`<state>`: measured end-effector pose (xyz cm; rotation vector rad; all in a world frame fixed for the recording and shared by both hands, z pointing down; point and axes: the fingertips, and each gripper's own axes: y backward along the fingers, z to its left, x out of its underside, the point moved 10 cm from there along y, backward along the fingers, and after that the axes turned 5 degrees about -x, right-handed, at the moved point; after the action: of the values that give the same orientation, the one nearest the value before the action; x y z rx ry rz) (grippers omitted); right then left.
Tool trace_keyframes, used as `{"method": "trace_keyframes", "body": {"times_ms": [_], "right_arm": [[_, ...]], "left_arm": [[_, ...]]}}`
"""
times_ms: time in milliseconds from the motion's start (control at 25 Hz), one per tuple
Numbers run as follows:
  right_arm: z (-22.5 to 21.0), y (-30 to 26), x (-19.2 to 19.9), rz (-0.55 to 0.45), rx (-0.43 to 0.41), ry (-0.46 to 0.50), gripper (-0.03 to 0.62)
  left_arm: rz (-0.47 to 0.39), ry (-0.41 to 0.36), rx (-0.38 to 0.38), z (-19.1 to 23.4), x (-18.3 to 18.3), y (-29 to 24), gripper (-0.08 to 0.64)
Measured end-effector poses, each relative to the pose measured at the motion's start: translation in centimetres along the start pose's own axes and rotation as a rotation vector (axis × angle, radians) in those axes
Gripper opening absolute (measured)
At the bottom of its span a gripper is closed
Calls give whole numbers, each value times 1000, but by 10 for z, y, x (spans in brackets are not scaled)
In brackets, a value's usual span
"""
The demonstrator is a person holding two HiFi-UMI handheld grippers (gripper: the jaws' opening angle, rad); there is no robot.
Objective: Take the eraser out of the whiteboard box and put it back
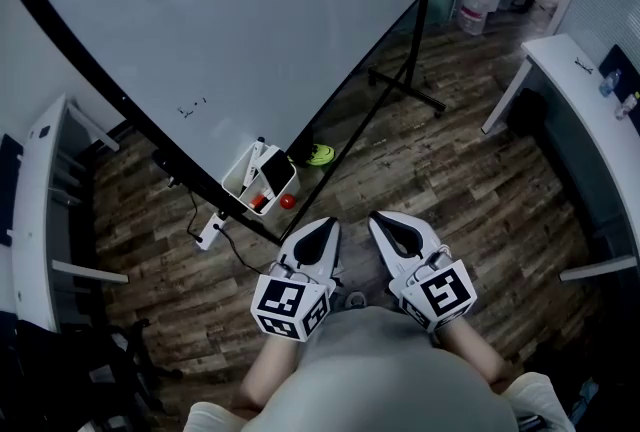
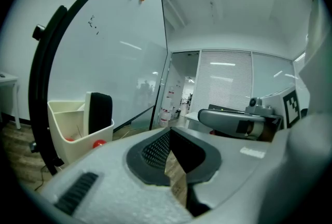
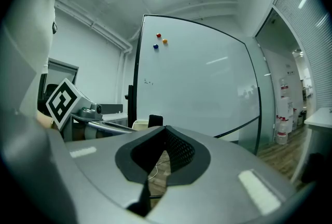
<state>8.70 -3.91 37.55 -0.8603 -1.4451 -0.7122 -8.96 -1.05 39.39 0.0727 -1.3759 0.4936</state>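
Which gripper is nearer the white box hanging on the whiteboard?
Left. The left gripper sits just below-right of the white box; the right gripper is farther right.
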Motion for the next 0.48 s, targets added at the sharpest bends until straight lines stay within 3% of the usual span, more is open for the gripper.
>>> {"method": "trace_keyframes", "body": {"times_ms": [480], "right_arm": [[-1,-46,-5,-9,-129,3,5]], "left_arm": [[-26,29,-135,33,-4,14,3]]}}
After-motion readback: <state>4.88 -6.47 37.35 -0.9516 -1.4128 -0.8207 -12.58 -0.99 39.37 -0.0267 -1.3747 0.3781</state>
